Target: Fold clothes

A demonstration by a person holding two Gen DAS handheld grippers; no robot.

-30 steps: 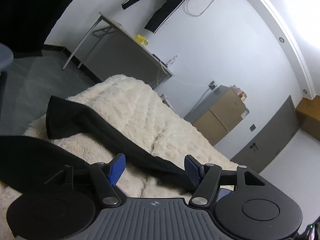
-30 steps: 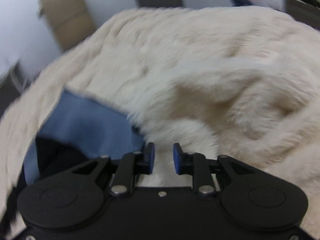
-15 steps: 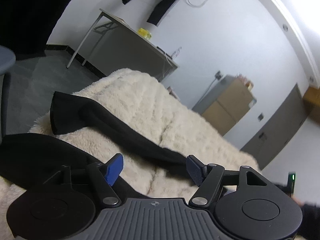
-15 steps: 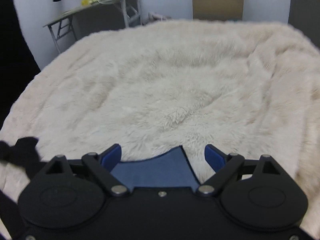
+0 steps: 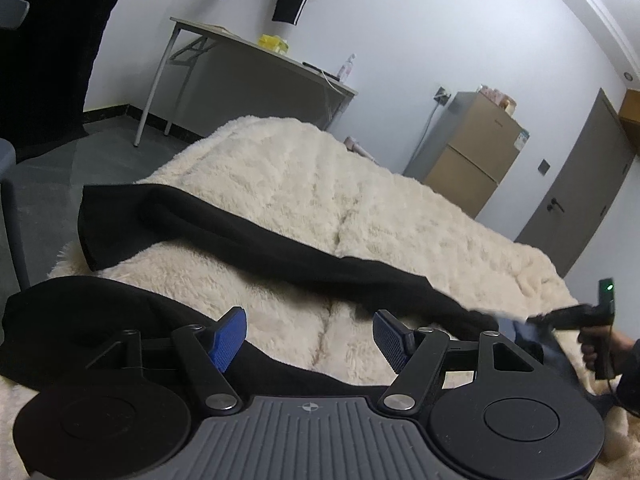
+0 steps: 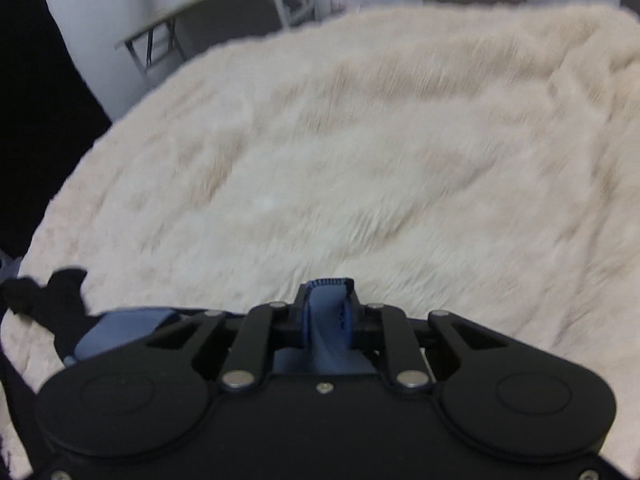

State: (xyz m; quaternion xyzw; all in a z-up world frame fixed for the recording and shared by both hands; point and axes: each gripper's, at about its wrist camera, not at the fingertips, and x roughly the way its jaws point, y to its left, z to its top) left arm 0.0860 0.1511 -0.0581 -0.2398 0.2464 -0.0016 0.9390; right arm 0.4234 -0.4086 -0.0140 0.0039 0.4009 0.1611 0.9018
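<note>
Pinching a blue fabric edge (image 6: 326,312) was the right gripper (image 6: 328,316), while the left gripper (image 5: 310,338) hung open, empty, above the black garment (image 5: 248,236), which sprawled unfolded across the cream blanket (image 5: 280,168); folding remained.

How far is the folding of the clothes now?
No finished fold shows. The black garment lies spread out on the cream blanket. In hand: the right gripper pinches its blue fabric. The left gripper is open, holding nothing. All folding remains.
</note>
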